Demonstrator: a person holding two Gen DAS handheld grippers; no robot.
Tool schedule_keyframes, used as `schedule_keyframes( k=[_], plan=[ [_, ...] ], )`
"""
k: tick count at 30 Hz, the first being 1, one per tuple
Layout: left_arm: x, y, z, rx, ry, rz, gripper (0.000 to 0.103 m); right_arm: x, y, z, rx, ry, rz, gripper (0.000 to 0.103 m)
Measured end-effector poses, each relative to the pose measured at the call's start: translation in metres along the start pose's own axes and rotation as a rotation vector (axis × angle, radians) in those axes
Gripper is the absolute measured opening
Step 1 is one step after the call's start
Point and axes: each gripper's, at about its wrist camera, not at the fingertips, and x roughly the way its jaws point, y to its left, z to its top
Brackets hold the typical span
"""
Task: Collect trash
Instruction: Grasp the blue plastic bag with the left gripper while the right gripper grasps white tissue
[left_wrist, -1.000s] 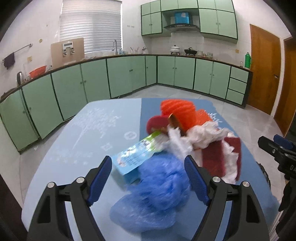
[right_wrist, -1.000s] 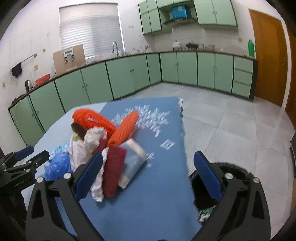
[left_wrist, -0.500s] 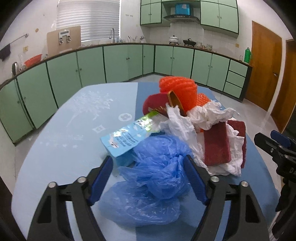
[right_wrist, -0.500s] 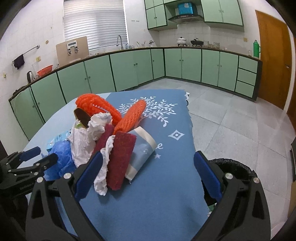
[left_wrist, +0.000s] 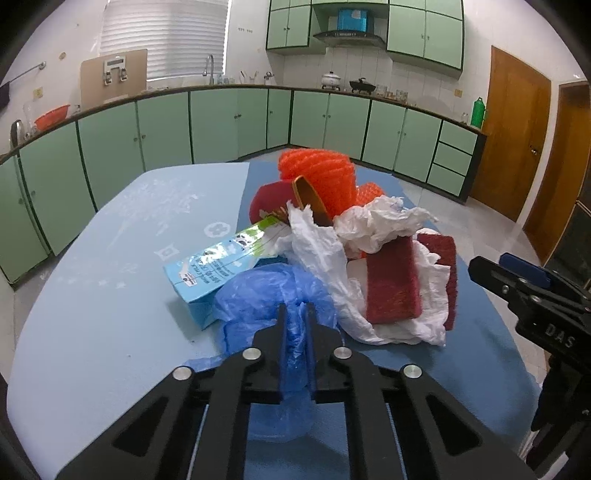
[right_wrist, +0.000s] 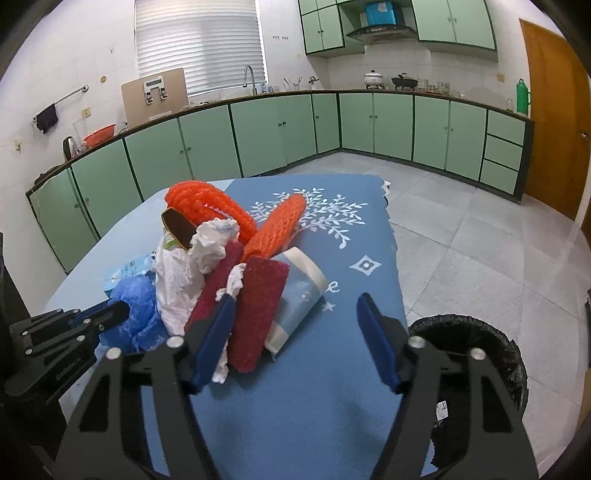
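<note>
Left gripper (left_wrist: 295, 312) clamped on blue plastic bag (left_wrist: 266, 295) at 6 o'clock of trash pile, right gripper (right_wrist: 295, 332) closing around dark red pad (right_wrist: 258, 306), not yet pinching it, bin (right_wrist: 465, 332) at 3 o'clock.

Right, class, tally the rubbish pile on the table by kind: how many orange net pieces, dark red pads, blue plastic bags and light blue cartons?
orange net pieces: 2
dark red pads: 2
blue plastic bag: 1
light blue carton: 1
Total: 6
</note>
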Motion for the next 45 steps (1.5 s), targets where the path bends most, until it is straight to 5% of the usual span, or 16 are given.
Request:
schedule_keyframes(
  k=[18, 29, 34, 41, 45],
  plan=[
    [-0.067, 0.028, 0.024, -0.062, -0.18, 0.068, 0.007, -0.001, 0.034, 0.025, -0.045, -0.07, 0.071, 0.064],
    [-0.049, 0.037, 0.031, -0.07, -0.163, 0.096, 0.007, 0.038, 0.063, 0.039, -0.097, -0.033, 0.098, 0.055],
    [-0.04, 0.044, 0.034, -0.08, -0.159, 0.102, 0.007, 0.051, 0.072, 0.043, -0.123, -0.01, 0.108, 0.045],
    [-0.038, 0.044, 0.031, -0.088, -0.151, 0.107, 0.007, 0.061, 0.08, 0.044, -0.175, 0.022, 0.14, 0.006],
    [-0.041, 0.043, 0.033, -0.088, -0.16, 0.107, 0.007, 0.052, 0.08, 0.048, -0.175, 0.0, 0.164, 0.004]
  ],
)
